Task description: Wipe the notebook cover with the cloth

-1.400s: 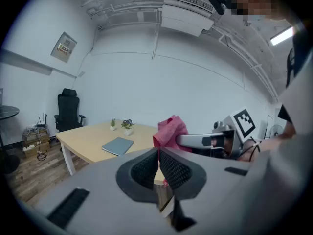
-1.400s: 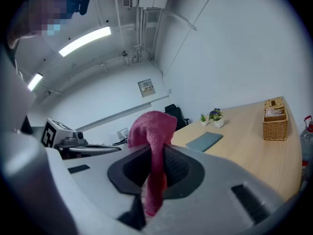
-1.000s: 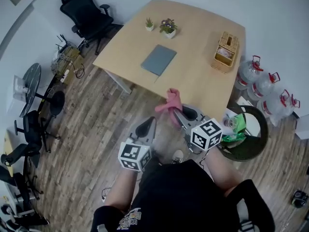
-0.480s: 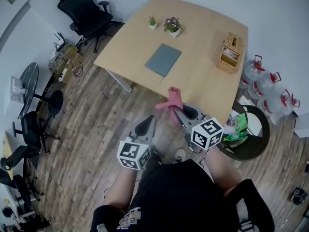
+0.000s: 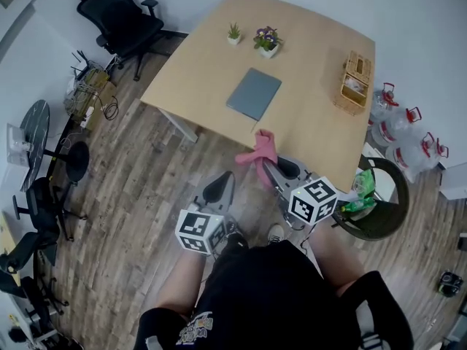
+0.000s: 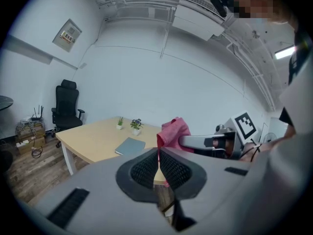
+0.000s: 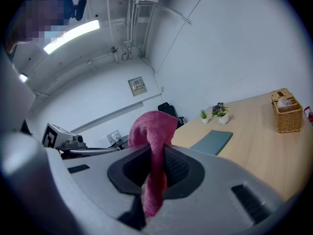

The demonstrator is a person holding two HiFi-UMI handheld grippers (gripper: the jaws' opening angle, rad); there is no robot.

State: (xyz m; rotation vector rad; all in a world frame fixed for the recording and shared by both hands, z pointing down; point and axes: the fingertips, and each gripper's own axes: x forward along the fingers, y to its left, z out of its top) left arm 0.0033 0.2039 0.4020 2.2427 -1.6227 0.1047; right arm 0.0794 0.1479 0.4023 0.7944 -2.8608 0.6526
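by the bench's (image 5: 314, 57) near edge, at about 6 o'clock from the notebook (image 5: 253, 94), the right hand-held gripper (image 5: 266, 168) is clamped on a pink cloth (image 5: 259, 150). the cloth bunches up past the jaw tips and also hangs down between the jaws (the right gripper view shows this plainly). it is held in the air, well apart from the notebook.

the left hand-held gripper (image 5: 228, 182), at 8 o'clock from the right one, has its jaws pressed together on nothing, the pads meeting in a thin line.

the grey-blue notebook lies flat and closed near the bench's middle. at its 12 o'clock stand a small green plant (image 5: 233, 33) and a flowering plant (image 5: 268, 41). a wicker basket (image 5: 356, 82) sits at its 2 o'clock, near the bench's right edge. a black office chair (image 5: 117, 17) stands on the floor at 10 o'clock from the bench.
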